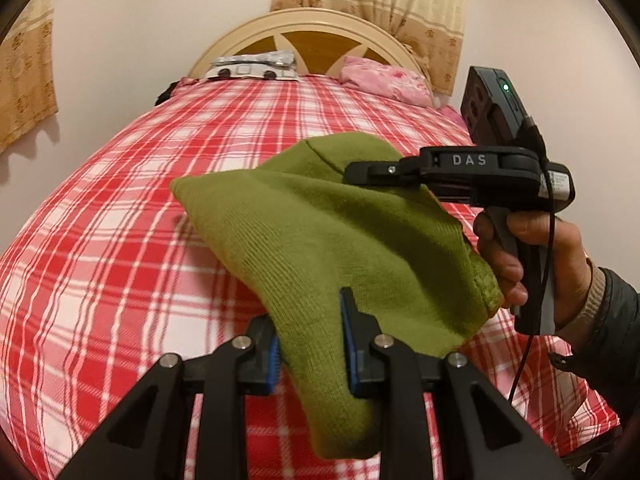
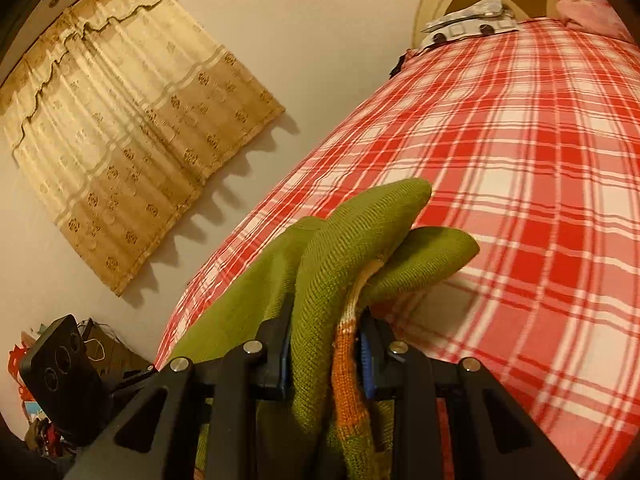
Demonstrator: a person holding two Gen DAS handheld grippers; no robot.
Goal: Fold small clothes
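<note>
Clamping a green knit garment (image 1: 320, 248) between the blue pads of the left gripper (image 1: 310, 354), jaws narrowed onto the fabric, cloth bunched thick in the gap and hanging down below the fingers

Spreading away from that grip, up and to the right, as a taut sheet held off the red-and-white checked bedspread (image 1: 140, 208) lying beneath and ahead

Gripping the far corner with the right gripper (image 1: 360, 174), seen side-on from the left wrist view, black body marked DAS, a hand (image 1: 528, 264) in a dark sleeve wrapped round its handle to the right

Pinching, in the right wrist view, the same green knit garment (image 2: 332, 280) inside the right gripper (image 2: 326, 360), jaws drawn close on several folded layers, an orange and cream striped band (image 2: 348, 344) of the knit showing against the right pad, two rounded folds poking forward past the fingertips

Sitting far ahead at the head of the bed: curved headboard (image 1: 316, 24), pink pillow (image 1: 384, 78), grey patterned bundle (image 1: 256, 66); beige curtain (image 2: 120, 140) off to the left of the right gripper
</note>
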